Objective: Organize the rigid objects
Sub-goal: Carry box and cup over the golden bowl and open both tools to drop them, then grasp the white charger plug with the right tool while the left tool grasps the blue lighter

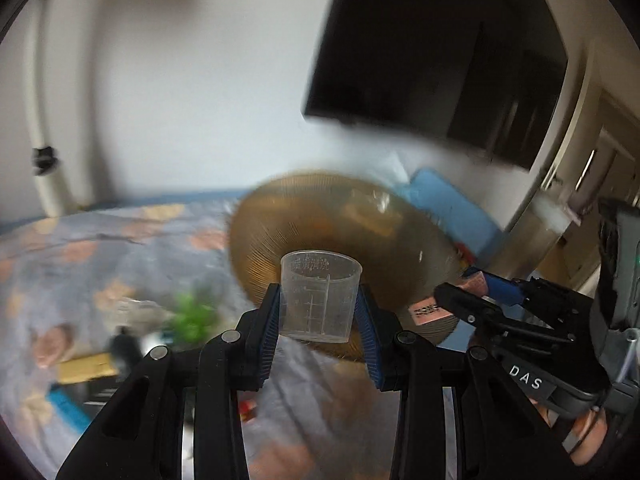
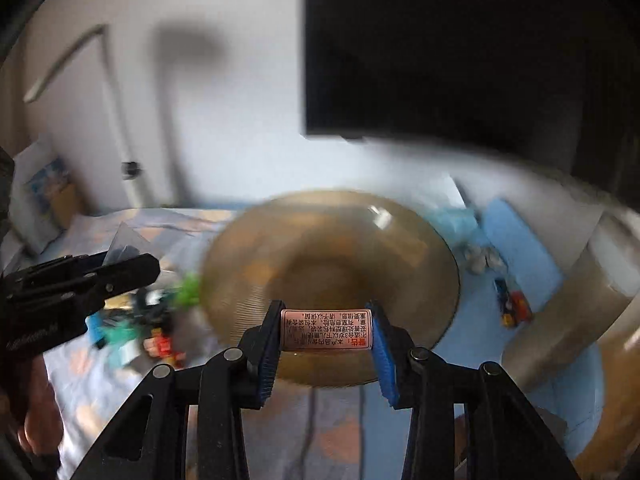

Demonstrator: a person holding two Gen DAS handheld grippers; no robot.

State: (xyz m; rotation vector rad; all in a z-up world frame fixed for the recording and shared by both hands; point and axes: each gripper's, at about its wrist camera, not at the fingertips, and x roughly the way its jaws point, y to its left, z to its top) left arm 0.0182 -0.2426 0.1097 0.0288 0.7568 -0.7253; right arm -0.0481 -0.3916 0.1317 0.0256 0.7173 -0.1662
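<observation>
My left gripper (image 1: 318, 312) is shut on a clear plastic measuring cup (image 1: 320, 296), held upright above the bed. My right gripper (image 2: 326, 330) is shut on a small pink box with red printed text (image 2: 326, 329); it also shows at the right of the left wrist view (image 1: 430, 314). A wide amber ribbed glass bowl (image 1: 320, 216) sits just beyond both grippers, blurred by motion; it also shows in the right wrist view (image 2: 332, 256). The left gripper appears at the left of the right wrist view (image 2: 80, 276).
The bed has a floral sheet (image 1: 80, 248). A pile of small items lies left of the bowl: a green plant-like thing (image 1: 196, 312), a yellow box (image 1: 86, 366), colourful toys (image 2: 160, 344). A blue pad (image 2: 516, 240) with small toys (image 2: 512, 304) lies right. A dark TV (image 2: 460, 48) hangs on the wall.
</observation>
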